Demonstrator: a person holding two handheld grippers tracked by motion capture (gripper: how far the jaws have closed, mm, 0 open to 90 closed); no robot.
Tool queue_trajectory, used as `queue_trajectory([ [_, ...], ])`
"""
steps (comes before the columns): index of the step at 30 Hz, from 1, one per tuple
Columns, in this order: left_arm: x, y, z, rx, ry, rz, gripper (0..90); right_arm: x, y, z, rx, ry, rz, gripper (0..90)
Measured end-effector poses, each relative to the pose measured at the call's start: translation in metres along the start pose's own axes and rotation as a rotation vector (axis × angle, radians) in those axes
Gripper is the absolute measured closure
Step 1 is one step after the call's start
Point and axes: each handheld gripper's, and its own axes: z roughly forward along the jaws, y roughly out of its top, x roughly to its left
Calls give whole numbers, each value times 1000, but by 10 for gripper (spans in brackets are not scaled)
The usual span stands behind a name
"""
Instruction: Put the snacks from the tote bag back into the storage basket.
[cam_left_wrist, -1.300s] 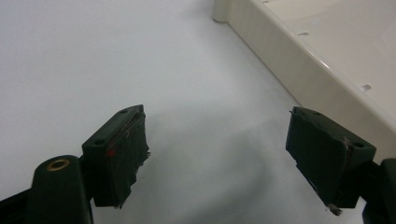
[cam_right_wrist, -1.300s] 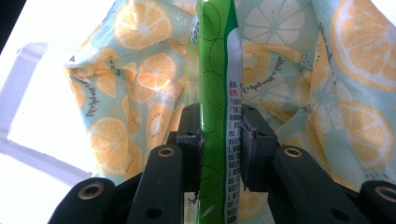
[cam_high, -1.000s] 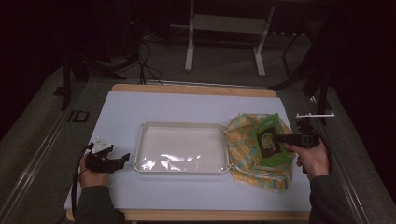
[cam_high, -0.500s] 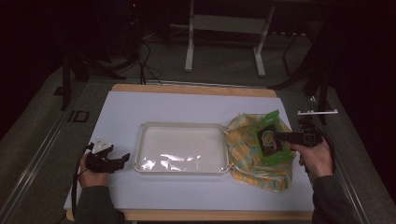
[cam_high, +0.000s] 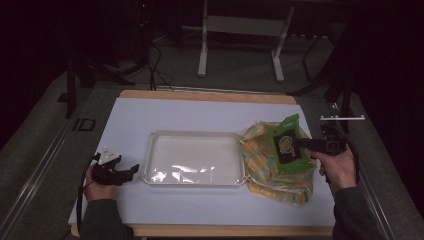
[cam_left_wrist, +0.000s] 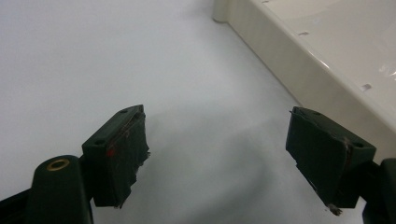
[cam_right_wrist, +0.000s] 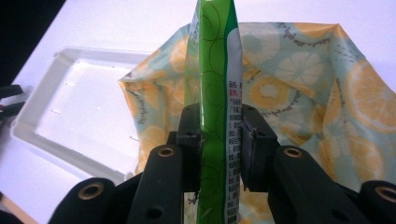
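We see fine print on the green packet (cam_right_wrist: 219, 116), too small to read, and a blurred round logo on its front.

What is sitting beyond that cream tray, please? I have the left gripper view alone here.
Observer: A lemon-print cloth bag lies against the tray's right end.
Operator: Is the right hand busy there?
Observer: Yes, the right tongs are shut on a green packet, held on edge above the bag.
Operator: Does the tray hold anything?
Observer: No, it's bare inside.
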Motion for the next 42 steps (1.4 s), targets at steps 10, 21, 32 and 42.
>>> queue_trajectory([
  [10,0,0,0,0,-1,0,209,6,5,-5,-25,44,0,727],
  [21,0,0,0,1,-1,0,209,13,10,-5,-38,97,7,727],
  [32,0,0,0,3,-1,1,209,22,14,0,-58,137,9,726],
  [42,0,0,0,1,-2,1,209,33,20,6,-69,173,3,726],
])
